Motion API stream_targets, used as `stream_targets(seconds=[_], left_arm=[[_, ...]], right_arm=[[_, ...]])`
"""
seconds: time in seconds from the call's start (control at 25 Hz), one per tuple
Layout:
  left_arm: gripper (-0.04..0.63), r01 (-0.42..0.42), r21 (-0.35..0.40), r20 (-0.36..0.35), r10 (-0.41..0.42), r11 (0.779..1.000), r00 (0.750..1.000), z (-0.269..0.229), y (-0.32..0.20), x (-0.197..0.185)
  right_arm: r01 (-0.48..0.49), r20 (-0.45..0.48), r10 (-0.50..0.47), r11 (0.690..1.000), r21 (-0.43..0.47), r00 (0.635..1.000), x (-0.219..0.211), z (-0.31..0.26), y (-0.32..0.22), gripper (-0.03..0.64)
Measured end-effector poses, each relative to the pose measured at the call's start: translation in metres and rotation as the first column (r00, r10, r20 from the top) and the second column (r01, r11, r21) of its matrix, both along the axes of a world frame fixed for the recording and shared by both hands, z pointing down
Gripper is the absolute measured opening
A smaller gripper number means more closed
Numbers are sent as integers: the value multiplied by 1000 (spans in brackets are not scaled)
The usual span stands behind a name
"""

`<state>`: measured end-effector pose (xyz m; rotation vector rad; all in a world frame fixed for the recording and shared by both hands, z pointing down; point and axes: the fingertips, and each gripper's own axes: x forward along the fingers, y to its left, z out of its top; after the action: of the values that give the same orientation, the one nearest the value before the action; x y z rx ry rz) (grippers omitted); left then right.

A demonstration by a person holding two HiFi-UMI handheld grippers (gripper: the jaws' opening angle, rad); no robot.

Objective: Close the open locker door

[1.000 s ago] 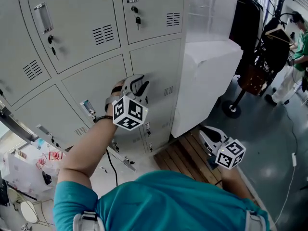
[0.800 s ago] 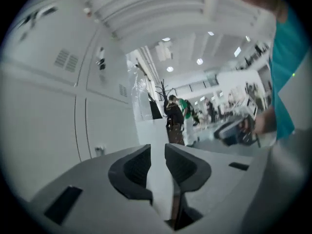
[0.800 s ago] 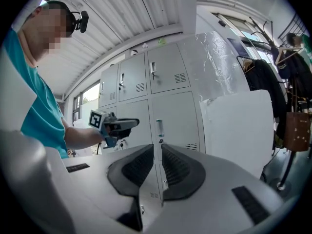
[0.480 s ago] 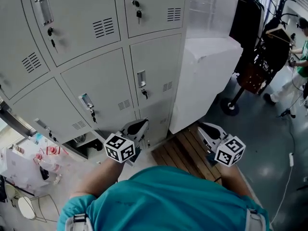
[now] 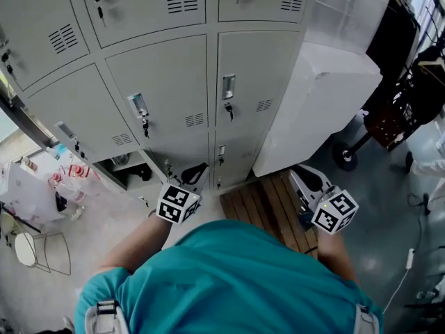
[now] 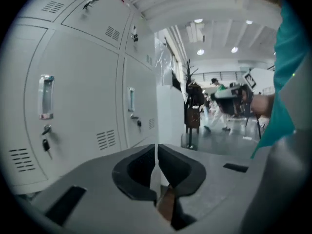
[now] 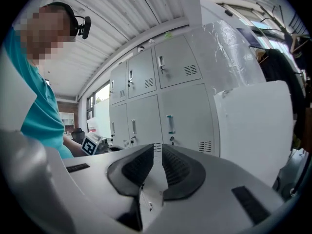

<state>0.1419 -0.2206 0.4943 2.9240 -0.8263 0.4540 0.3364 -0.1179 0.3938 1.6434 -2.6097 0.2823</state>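
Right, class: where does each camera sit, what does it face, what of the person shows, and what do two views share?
Head view: on the head, steeply down at lockers; teal shirt, left gripper, right gripper show.
Left gripper view: on that gripper, along shut jaws at lockers; teal shirt at right.
Right gripper view: likewise, facing lockers; shirt at left.
Shared: head and right gripper views both show the left gripper's cube.

Your left gripper (image 5: 197, 171) hangs low in front of you on a bent left forearm (image 5: 132, 245), its jaws closed on nothing. Your right gripper (image 5: 308, 178) sits level with it, well apart, pointing forward, jaws drawn together and empty too.
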Motion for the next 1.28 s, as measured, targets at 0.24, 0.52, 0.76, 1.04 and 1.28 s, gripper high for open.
stream_targets(seconds=[0.24,0.52,0.76,1.04,1.28], left_arm=[[17,276,-20,209,-266,961,941,75,-14,-66],[93,411,4,367,-384,912,848,125,-17,-112],[158,327,75,518,-317,942,795,151,-17,-110],[158,157,97,610,-183,983,771,165,-19,-92],[158,82,74,602,-110,994,791,164,-11,-104]], right_arm=[[247,-41,-247,969,-17,968,-69,32,-43,38],[498,-46,-501,865,-66,864,-161,82,-70,38],[572,-33,-579,812,-118,815,-210,118,-81,38],[533,-43,-546,830,-161,837,-231,137,-96,38],[472,-30,-486,860,-194,874,-242,145,-105,38]])
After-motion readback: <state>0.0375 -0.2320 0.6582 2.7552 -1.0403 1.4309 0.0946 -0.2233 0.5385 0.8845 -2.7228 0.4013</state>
